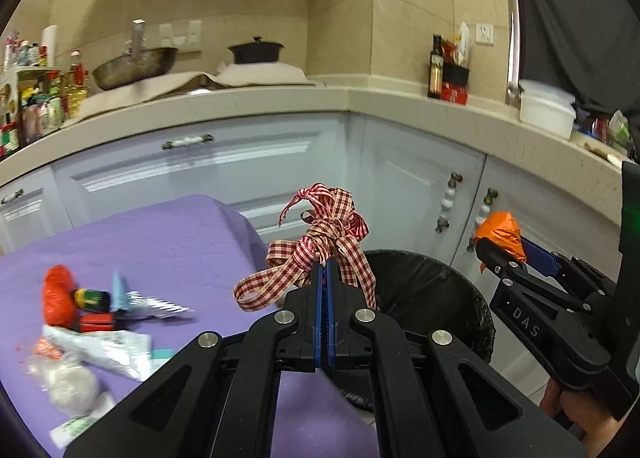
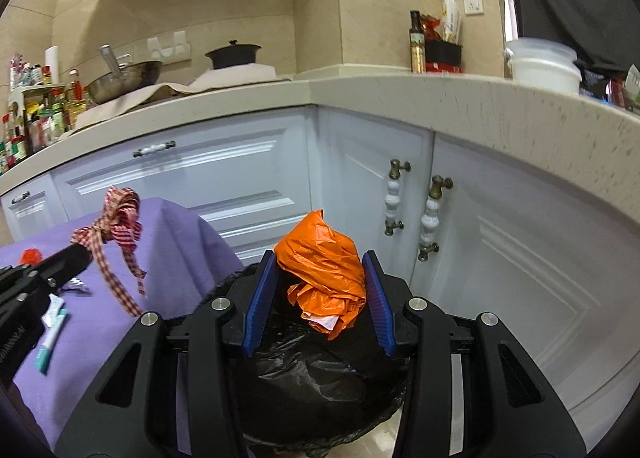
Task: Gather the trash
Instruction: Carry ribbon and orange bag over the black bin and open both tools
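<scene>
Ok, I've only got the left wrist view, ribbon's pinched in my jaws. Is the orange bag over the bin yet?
Observer: Yes. In the right wrist view the orange bag hangs directly above the black-lined bin, between the right gripper pads.
Operator: Anything poking out of the bag?
Observer: A pale scrap of paper shows at its lower edge.
Operator: And my ribbon, is it over the bin?
Observer: Not there. In that view the checked ribbon held by the left gripper dangles over the purple cloth, left of the bin.
</scene>
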A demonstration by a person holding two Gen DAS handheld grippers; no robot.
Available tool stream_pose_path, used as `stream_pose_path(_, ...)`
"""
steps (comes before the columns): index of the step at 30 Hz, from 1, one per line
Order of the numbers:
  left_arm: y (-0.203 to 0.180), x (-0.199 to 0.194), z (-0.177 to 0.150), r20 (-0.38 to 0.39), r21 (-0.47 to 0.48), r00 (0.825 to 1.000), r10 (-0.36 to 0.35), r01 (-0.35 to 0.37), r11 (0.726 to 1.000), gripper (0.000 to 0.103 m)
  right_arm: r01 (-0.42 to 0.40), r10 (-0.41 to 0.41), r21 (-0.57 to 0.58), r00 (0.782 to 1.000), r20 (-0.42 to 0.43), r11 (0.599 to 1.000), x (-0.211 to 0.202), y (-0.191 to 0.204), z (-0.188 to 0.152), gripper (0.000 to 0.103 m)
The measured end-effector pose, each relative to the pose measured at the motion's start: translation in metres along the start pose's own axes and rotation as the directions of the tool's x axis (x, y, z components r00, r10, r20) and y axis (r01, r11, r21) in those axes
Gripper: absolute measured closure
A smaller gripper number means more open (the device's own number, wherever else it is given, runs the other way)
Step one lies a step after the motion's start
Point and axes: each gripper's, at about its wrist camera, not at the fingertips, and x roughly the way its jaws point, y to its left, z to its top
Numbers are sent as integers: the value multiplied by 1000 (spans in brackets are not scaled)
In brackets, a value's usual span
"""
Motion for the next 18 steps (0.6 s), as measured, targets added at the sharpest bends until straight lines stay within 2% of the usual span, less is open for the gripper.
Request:
stream_pose_path(5,-12,27,1,-49,14,999,2,-2,1000,101,17,-17,15,1000,-23,1000,20,-8,-6,60)
stream_pose_path(7,-14,37,0,-83,14,997,-5,6,1000,99,30,-30,19,999,-21,999,25,-9,-7,53)
stream_pose_path(8,-13,42,-2,-101,7,995,-9,10,1000,95,38,-38,22,999,-20,999,28,-11,-9,46)
stream_pose_path(9,-12,45,-2,-109,2,994,-7,7,1000,92,45,-44,25,999,-18,999,29,-12,-9,43)
stream_pose_path(11,-11,45,-4,-114,-10,994,-3,2,1000,75,49,-48,30,999,-21,998,30,-14,-9,43)
stream_pose_path(18,-9,33,-2,-77,3,997,16,-16,1000,66,52,-51,40,998,-23,998,25,-17,-10,43)
